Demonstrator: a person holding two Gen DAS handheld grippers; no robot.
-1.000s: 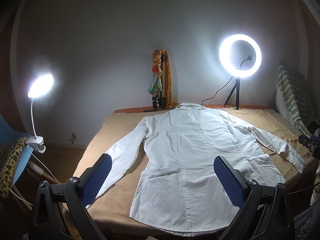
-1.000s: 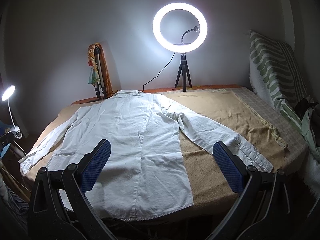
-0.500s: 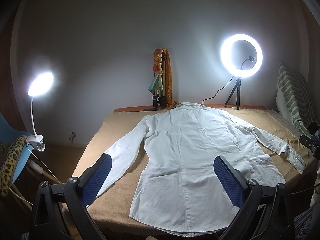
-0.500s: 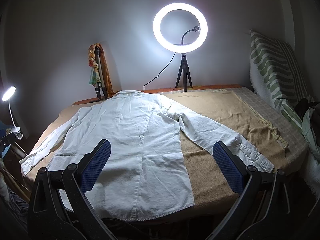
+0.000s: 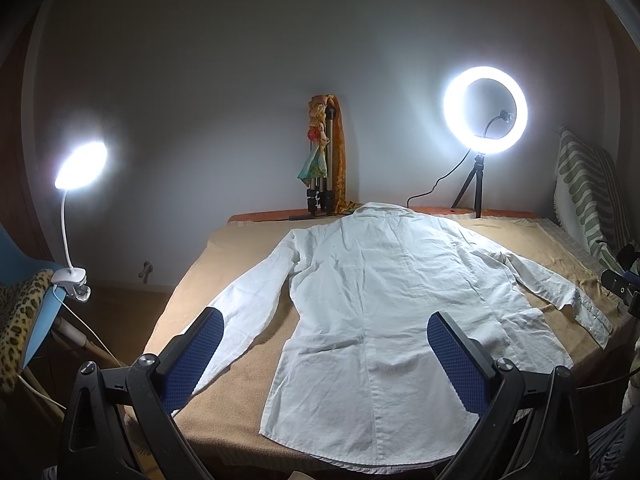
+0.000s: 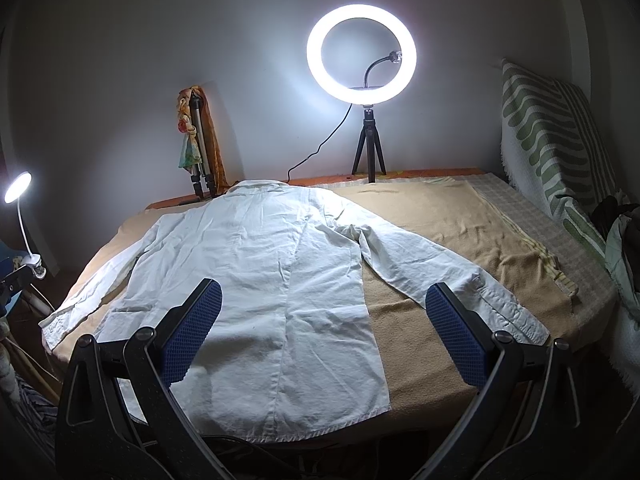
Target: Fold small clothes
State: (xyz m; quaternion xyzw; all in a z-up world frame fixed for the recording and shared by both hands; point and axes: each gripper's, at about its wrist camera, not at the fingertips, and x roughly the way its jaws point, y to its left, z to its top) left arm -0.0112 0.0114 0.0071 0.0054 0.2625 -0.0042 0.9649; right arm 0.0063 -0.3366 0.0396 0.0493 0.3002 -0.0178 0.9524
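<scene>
A white long-sleeved shirt [image 5: 384, 312] lies flat, back side up, on the tan-covered table [image 5: 248, 240], collar at the far end, hem at the near edge, both sleeves spread out. It also shows in the right wrist view [image 6: 264, 280]. My left gripper [image 5: 326, 360] is open and empty, held above the near edge over the hem and left sleeve. My right gripper [image 6: 324, 332] is open and empty, above the shirt's right side and right sleeve [image 6: 452, 276].
A lit ring light on a small tripod [image 6: 362, 64] stands at the far edge. A folded tripod with a cloth [image 5: 322, 160] leans on the wall. A clip lamp [image 5: 80, 168] is at the left. A green striped cushion [image 6: 560, 140] is at the right.
Almost nothing. Both views have drifted very slightly; both grippers stay open and the shirt has not moved.
</scene>
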